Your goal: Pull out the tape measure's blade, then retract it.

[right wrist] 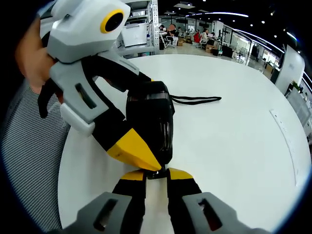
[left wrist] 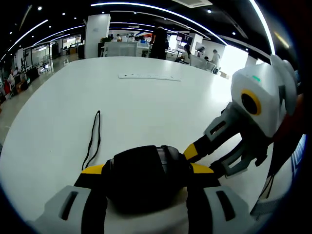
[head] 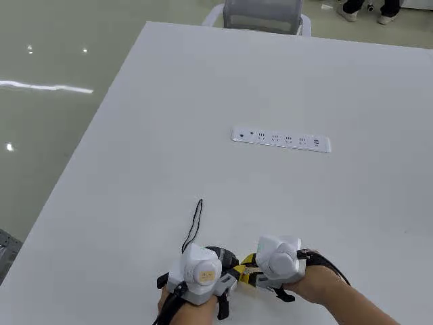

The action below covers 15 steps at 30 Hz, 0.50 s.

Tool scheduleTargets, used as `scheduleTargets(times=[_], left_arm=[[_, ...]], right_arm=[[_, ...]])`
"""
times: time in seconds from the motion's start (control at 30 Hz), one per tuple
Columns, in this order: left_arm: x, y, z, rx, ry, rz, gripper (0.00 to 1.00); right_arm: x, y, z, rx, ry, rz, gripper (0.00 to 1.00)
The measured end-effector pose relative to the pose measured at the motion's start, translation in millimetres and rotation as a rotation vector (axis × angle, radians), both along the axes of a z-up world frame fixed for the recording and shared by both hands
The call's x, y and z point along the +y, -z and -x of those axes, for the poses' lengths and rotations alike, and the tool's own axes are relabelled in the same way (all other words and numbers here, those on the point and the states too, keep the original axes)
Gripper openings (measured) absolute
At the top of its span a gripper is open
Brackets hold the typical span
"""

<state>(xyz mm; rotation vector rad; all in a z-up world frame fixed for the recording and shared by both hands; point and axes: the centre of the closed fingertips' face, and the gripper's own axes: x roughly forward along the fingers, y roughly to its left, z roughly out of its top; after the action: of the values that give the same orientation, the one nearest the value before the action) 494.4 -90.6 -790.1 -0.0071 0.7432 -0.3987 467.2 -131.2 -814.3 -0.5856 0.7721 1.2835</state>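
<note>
The tape measure (right wrist: 152, 117) sits low over the white counter (head: 203, 101), close to the person. It is clamped across its black case by the left hand-held gripper (left wrist: 147, 169), whose jaws are spread only as wide as the case. The right hand-held gripper (right wrist: 156, 174) is nearly closed at the case's mouth, and it appears to pinch the small dark end hook (right wrist: 157, 173) of the blade. Almost no blade is out, so I judge the pull is just starting, though these pictures would look the same at the end of a retraction. The next move calls for holding the case firmly while the right draws straight away, keeping its grip. The case's black strap (head: 194, 227) trails loose on the counter, and a power strip (head: 281, 139) lies well apart.
</note>
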Motion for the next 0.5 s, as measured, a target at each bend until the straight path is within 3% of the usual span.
scheduleTargets(times=[0.13,0.27,0.5], left_arm=[[-0.1,-1.1,0.2,-0.007,-0.004,0.006,0.64],[0.8,-2.1,-0.6,-0.017,-0.001,0.020,0.65],[0.2,-0.8,1.4,-0.018,0.033,-0.007,0.65]], right_arm=[[-1.8,0.2,0.3,-0.009,0.019,0.004,0.16],[-5.6,-0.8,1.8,-0.003,0.050,0.010,0.23],[-12.6,-0.8,6.1,-0.015,0.095,0.007,0.33]])
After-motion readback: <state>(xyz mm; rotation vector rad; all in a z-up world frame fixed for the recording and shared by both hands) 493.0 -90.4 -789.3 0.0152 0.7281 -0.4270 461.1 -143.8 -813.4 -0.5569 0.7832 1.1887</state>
